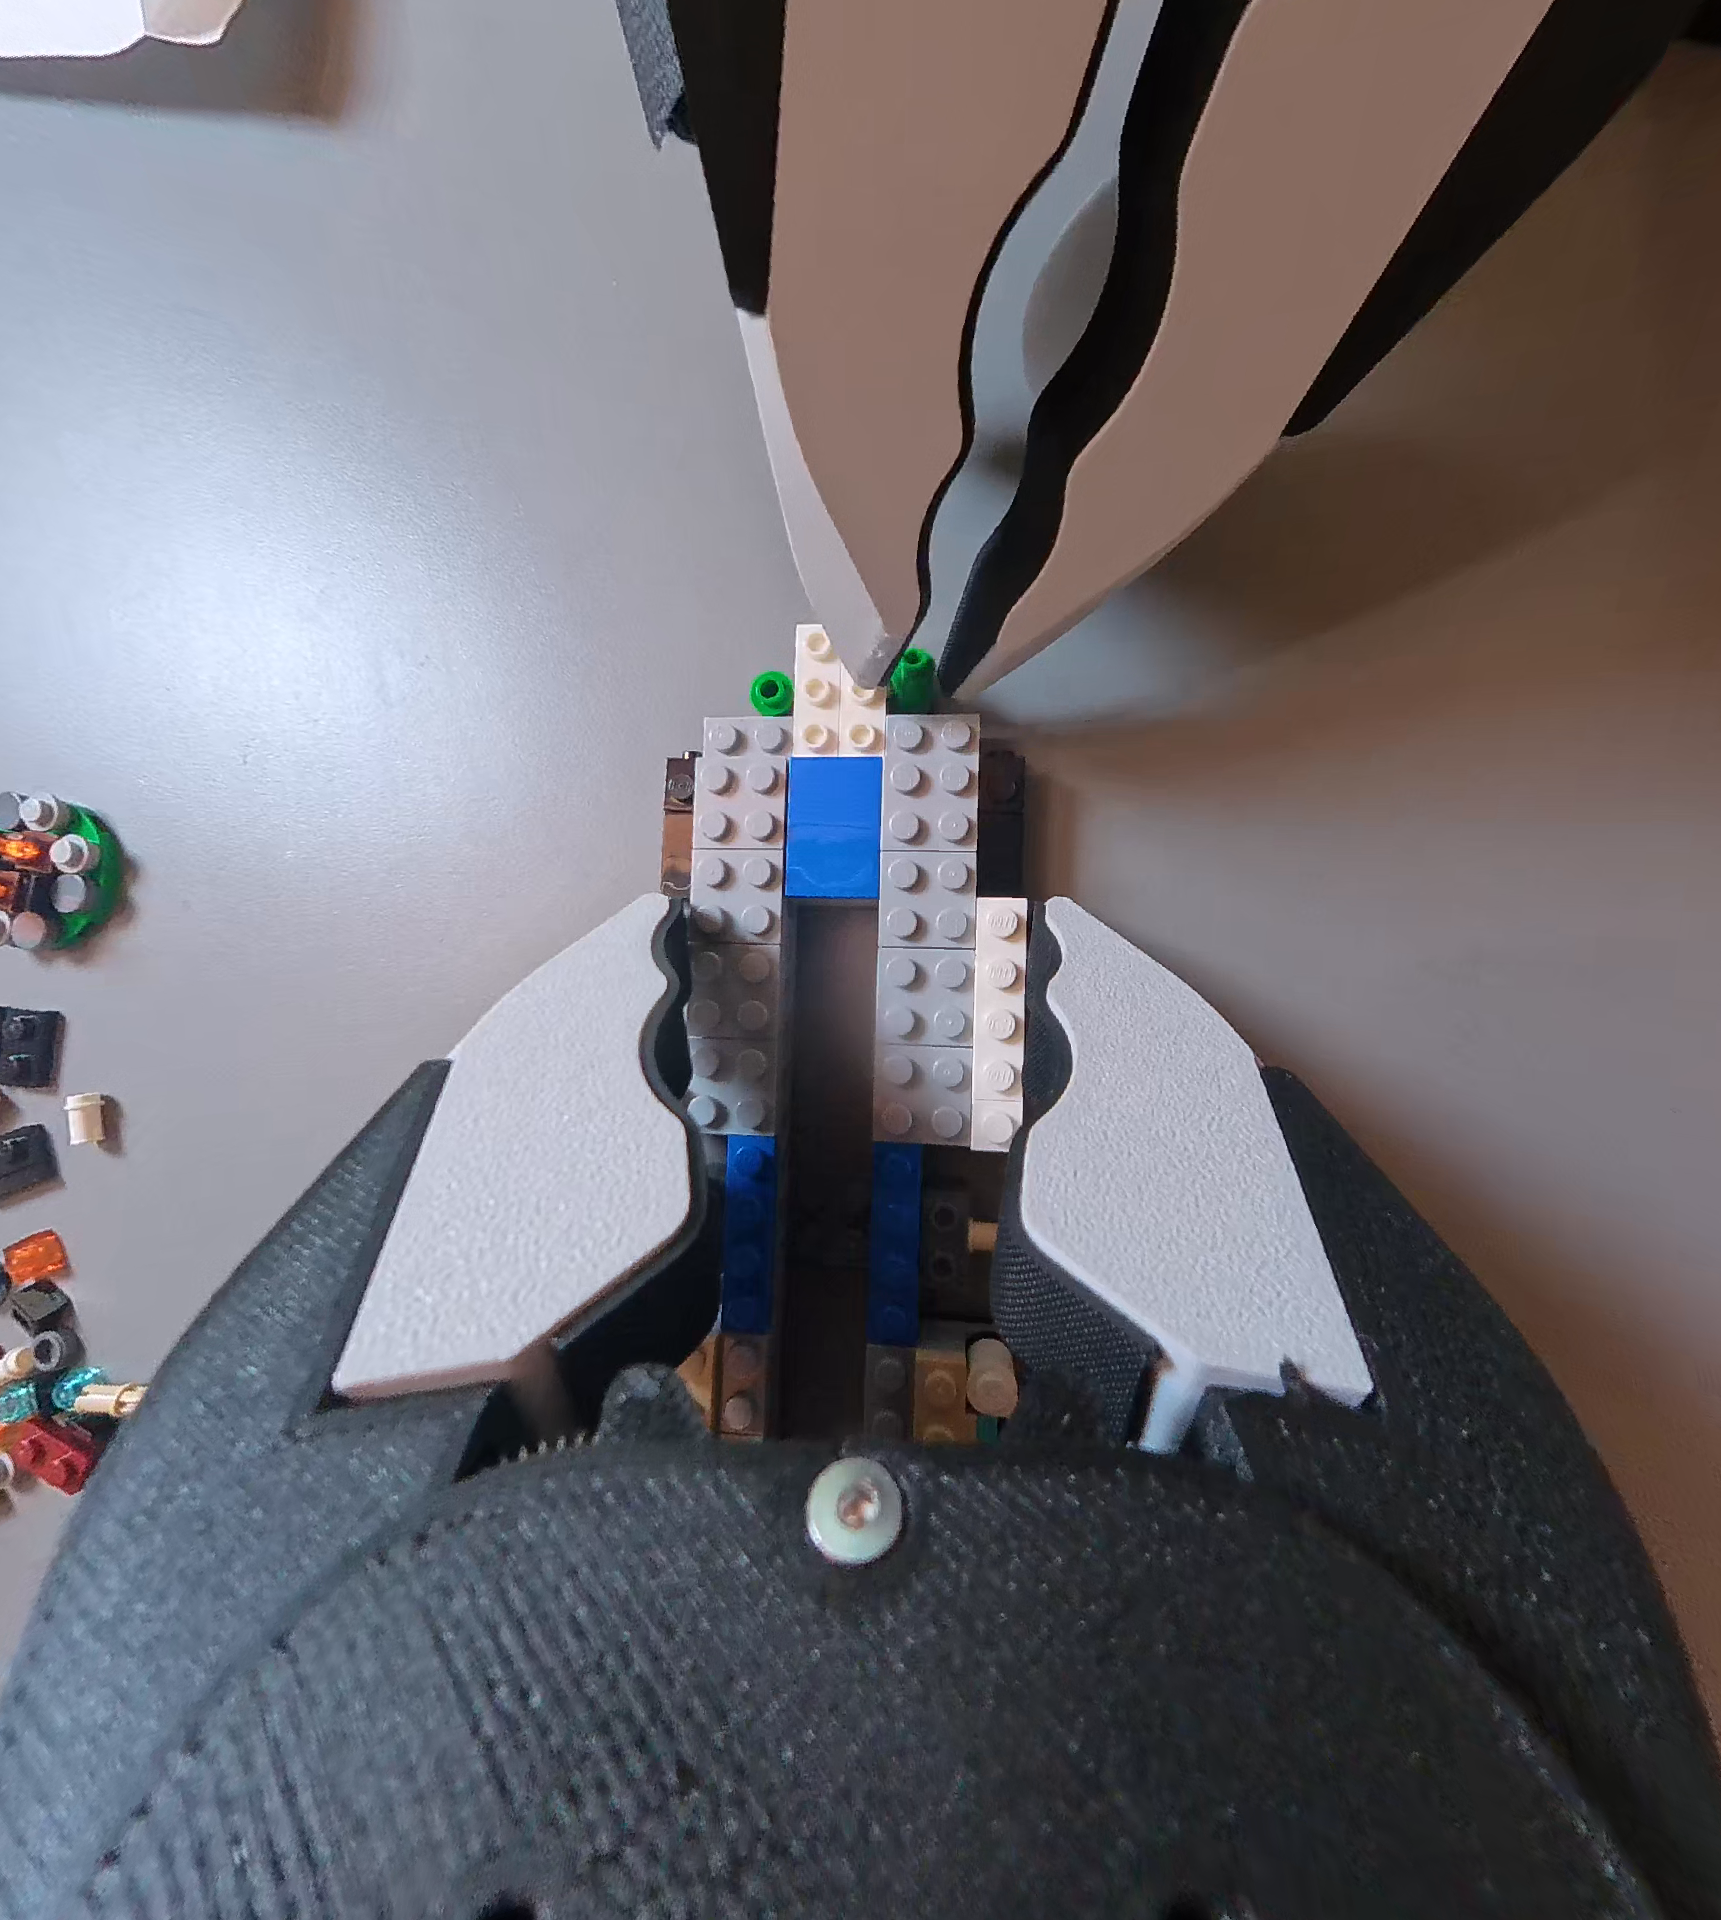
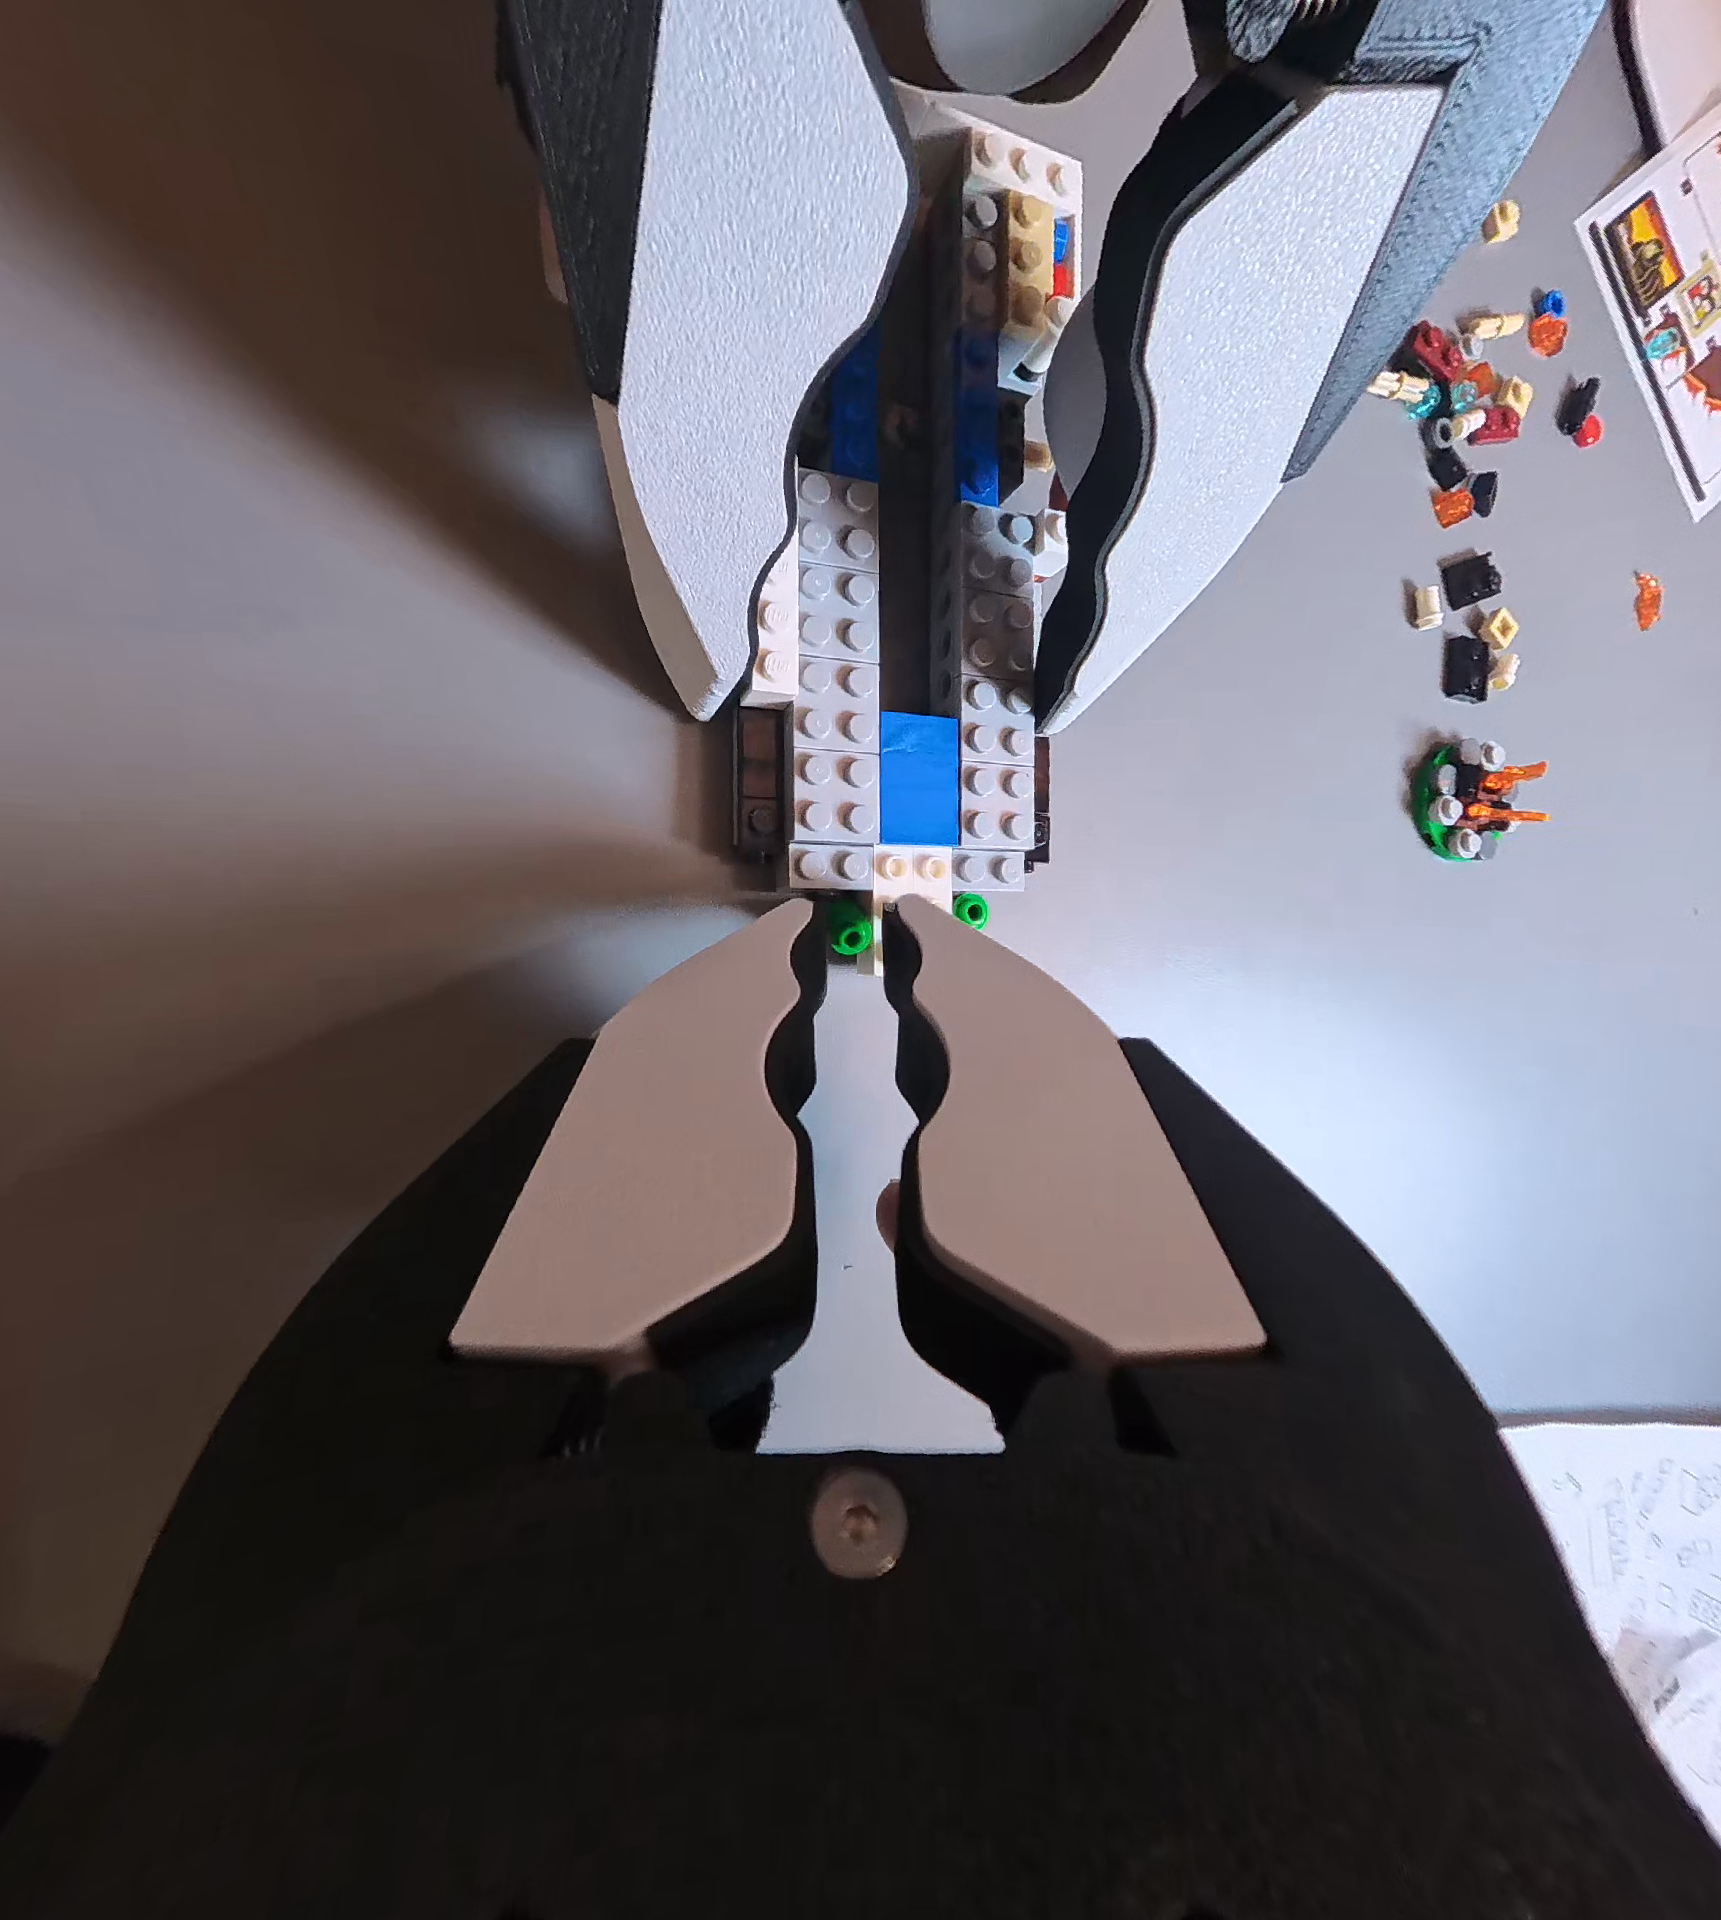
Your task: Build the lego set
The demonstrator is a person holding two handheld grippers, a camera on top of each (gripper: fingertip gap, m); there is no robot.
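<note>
My left gripper (image 1: 861, 920) is shut on a long brick model (image 1: 929, 831) of grey, blue and white plates, with both pads pressed on its sides. The model lies on the grey table (image 1: 316, 468). My right gripper (image 2: 856, 920) is at the model's (image 2: 840, 727) far end, next to the white plates (image 2: 913, 868) there. It is shut on a small green round stud (image 2: 848, 930), which sits tilted. A second green stud (image 2: 970, 911) stands upright on the other side. In the left wrist view the right gripper's fingertips (image 1: 877, 660) flank that tilted green stud (image 1: 910, 675).
Several small loose bricks (image 1: 4, 1299) lie at the left. A round green base with grey studs and orange flames (image 1: 30, 873) stands near them and also shows in the right wrist view (image 2: 1469, 800). A printed sheet (image 2: 1708, 312) and papers (image 2: 1687, 1558) lie at the right. Left tips to right tips: about 4 cm.
</note>
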